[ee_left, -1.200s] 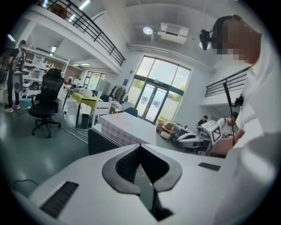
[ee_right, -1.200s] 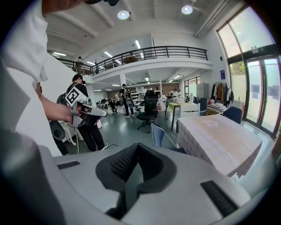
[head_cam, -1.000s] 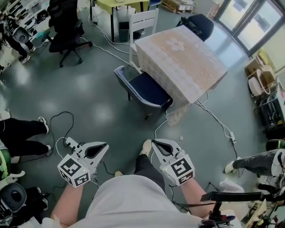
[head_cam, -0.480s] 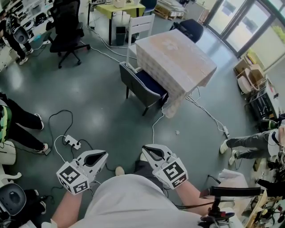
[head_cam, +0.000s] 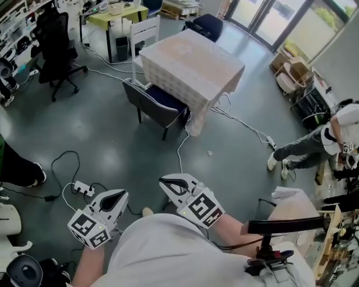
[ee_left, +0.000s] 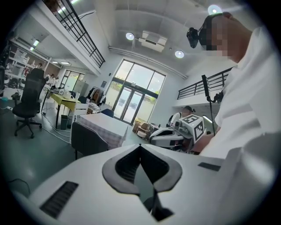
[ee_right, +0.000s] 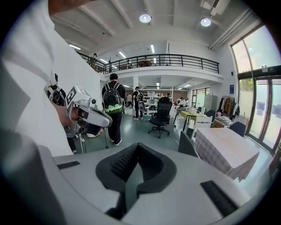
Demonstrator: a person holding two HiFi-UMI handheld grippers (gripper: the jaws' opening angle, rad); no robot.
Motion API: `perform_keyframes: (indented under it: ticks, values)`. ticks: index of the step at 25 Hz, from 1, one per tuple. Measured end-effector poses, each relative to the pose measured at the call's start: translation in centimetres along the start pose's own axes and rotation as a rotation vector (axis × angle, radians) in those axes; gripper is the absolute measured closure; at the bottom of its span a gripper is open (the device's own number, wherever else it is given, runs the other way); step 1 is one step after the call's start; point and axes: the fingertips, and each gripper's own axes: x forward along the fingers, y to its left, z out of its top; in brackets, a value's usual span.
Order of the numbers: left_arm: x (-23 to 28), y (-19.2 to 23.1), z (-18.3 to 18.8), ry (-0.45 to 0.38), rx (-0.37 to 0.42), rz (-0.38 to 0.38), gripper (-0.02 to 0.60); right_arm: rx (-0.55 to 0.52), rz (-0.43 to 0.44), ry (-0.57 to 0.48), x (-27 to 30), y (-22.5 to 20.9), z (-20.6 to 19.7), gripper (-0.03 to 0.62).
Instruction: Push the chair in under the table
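Observation:
The dark blue chair (head_cam: 152,104) stands on the grey floor with its seat partly under the table (head_cam: 193,59), which wears a beige cloth. Its back faces me. Both grippers hang close to my body, far from the chair and touching nothing. My left gripper (head_cam: 124,194) is shut and empty, and so is my right gripper (head_cam: 162,180). In the left gripper view the chair (ee_left: 88,140) and table (ee_left: 107,124) lie beyond the shut jaws (ee_left: 140,145). The right gripper view shows the chair (ee_right: 188,145) beside the table (ee_right: 226,150), past its shut jaws (ee_right: 138,144).
A power strip (head_cam: 80,188) and cables (head_cam: 182,147) lie on the floor between me and the chair. A black office chair (head_cam: 53,45), a white chair (head_cam: 143,32) and a yellow-green desk (head_cam: 115,13) stand behind. A person sits on the floor (head_cam: 311,143) at right.
The chair and table now sit further away and more to the left in the head view. Both grippers have drawn back with me and stay shut.

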Motion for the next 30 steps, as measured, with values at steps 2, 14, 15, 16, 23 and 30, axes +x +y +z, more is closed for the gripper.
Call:
perform_keyframes:
  ticks: [2,14,15,16,23,30]
  values:
    - [0.2,-0.4,0.0,0.003,0.007,-0.007,0.572,0.004,-0.003,0.002,-0.3,0.2,-0.1,0.580]
    - [0.5,-0.8,-1.3,0.024,-0.026,-0.027,0.572,-0.010,-0.011,0.019,-1.0,1.2,-0.9,0.580]
    - [0.6,-0.8,-1.2,0.025,-0.025,-0.029,0.572,-0.010,-0.011,0.020,-1.0,1.2,-0.8,0.580]
    - [0.7,-0.8,-1.2,0.026,-0.025,-0.031,0.572,-0.009,-0.012,0.019,-1.0,1.1,-0.8,0.580]
    - [0.9,-0.1,-1.3,0.035,-0.035,-0.040,0.572,-0.006,-0.020,0.025,-0.7,0.9,-0.8,0.581]
    - [1.4,0.6,-1.5,0.040,-0.034,-0.044,0.572,0.002,-0.028,0.032,-0.3,0.4,-0.9,0.581]
